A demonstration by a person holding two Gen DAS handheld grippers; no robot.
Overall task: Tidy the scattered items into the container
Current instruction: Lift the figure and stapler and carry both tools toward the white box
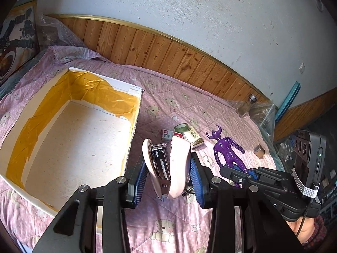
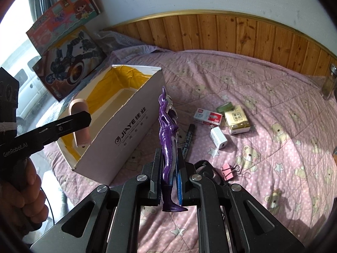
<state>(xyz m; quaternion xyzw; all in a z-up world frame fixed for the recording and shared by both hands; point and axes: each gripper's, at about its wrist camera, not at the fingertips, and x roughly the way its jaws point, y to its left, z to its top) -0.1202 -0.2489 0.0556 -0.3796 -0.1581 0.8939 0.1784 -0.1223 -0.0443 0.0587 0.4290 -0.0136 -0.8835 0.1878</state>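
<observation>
Box: a white cardboard box [image 1: 71,130] lies open-topped on the left of the bed, its inner walls lined with wrinkled yellow tape; nothing rests on its floor. It is the container for the scattered items.
Left gripper: the left gripper [image 1: 168,181] is clamped on a pale pink stapler [image 1: 168,164], blue ribbed pads pressing its smooth plastic shell from both sides. The stapler gapes open, showing its metal channel. In the right wrist view it hangs over the box opening, probably ready for release.
Purple figure: a glossy purple horned toy figure [image 2: 168,147], hard moulded plastic, stands upright, lifted off the quilt.
Right gripper: the right gripper [image 2: 168,179] is closed on the figure's legs, just right of the box's outer wall; it likely goes in next.
Loose items: on the quilt to the right lie a red-and-white staple box [image 2: 207,117], a green tape roll [image 2: 224,106], a tissue pack [image 2: 237,119], a white charger [image 2: 219,139], a dark marker [image 2: 188,139] and a pink binder clip [image 2: 228,169].
Bedding: a soft pink quilt [image 2: 273,147], stitched, printed with bears and stars.
</observation>
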